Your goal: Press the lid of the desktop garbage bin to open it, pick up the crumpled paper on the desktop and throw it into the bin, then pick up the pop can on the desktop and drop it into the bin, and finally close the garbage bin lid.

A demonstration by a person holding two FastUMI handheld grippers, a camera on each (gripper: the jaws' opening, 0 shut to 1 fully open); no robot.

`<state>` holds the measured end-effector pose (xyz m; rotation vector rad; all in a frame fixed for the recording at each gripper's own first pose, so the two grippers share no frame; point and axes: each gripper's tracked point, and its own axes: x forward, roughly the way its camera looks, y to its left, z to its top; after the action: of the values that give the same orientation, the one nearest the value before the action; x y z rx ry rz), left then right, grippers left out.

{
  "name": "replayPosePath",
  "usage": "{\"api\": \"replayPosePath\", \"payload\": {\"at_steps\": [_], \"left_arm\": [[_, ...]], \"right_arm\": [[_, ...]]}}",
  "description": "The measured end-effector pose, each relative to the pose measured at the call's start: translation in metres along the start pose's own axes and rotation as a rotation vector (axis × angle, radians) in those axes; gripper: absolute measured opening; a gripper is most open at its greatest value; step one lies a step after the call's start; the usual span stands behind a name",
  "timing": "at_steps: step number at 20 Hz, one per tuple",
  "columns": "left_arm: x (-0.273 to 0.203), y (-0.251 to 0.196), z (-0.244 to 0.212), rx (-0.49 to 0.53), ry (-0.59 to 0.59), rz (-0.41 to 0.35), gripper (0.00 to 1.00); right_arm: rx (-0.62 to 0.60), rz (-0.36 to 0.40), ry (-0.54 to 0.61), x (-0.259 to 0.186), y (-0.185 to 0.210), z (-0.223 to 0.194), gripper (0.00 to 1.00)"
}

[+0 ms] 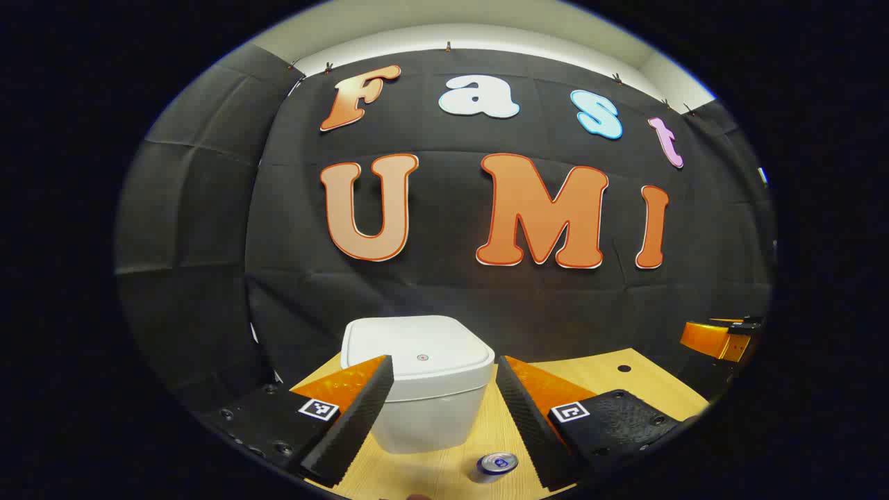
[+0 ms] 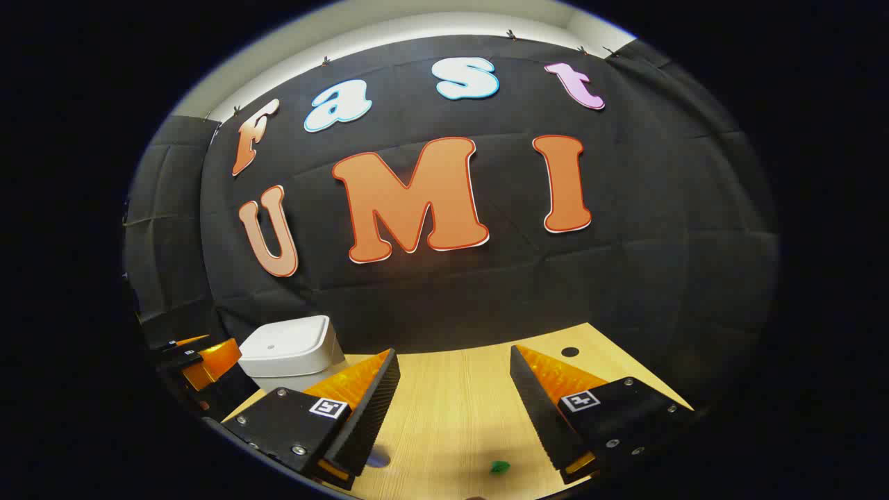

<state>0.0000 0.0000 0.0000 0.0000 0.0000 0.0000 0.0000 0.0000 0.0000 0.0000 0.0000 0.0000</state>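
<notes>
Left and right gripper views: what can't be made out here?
- Pop can, left gripper view: body cut off at the bottom edge.
- Small green thing, right gripper view: too small to identify.
- Bin with lid shut: contents hidden.
- Bin's lower left side, left gripper view: behind the left gripper finger.

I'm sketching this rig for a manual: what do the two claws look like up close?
Each claw, left and right, has two wedge-shaped fingers tapering to a point, with ribbed inner pads. Each finger sits on a black block fixed with screws and carries a small square black-and-white marker. No cables or sleeves are visible.
</notes>
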Motion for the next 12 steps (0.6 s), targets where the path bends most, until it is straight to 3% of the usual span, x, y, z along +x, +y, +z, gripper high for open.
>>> {"api": "replayPosePath", "payload": {"at_steps": [5, 6, 9, 10, 12], "left_arm": [[0.003, -0.016, 0.015, -0.038, -0.055, -0.021, 0.94], [0.006, -0.019, 0.012, -0.038, -0.052, -0.015, 0.94], [0.008, -0.014, 0.015, -0.03, -0.058, 0.013, 0.95], [0.008, -0.018, 0.015, -0.037, -0.055, 0.0, 0.95], [0.006, -0.024, 0.014, -0.053, -0.048, -0.022, 0.94]], "right_arm": [[-0.023, -0.012, -0.004, 0.009, -0.014, 0.005, 1.0], [-0.027, -0.001, -0.001, 0.011, -0.012, 0.005, 0.95], [-0.038, 0.011, -0.015, 0.01, -0.012, 0.012, 1.0], [-0.043, 0.011, -0.032, 0.009, -0.01, 0.017, 0.95], [-0.061, 0.014, -0.064, 0.004, -0.007, 0.025, 0.95]]}}
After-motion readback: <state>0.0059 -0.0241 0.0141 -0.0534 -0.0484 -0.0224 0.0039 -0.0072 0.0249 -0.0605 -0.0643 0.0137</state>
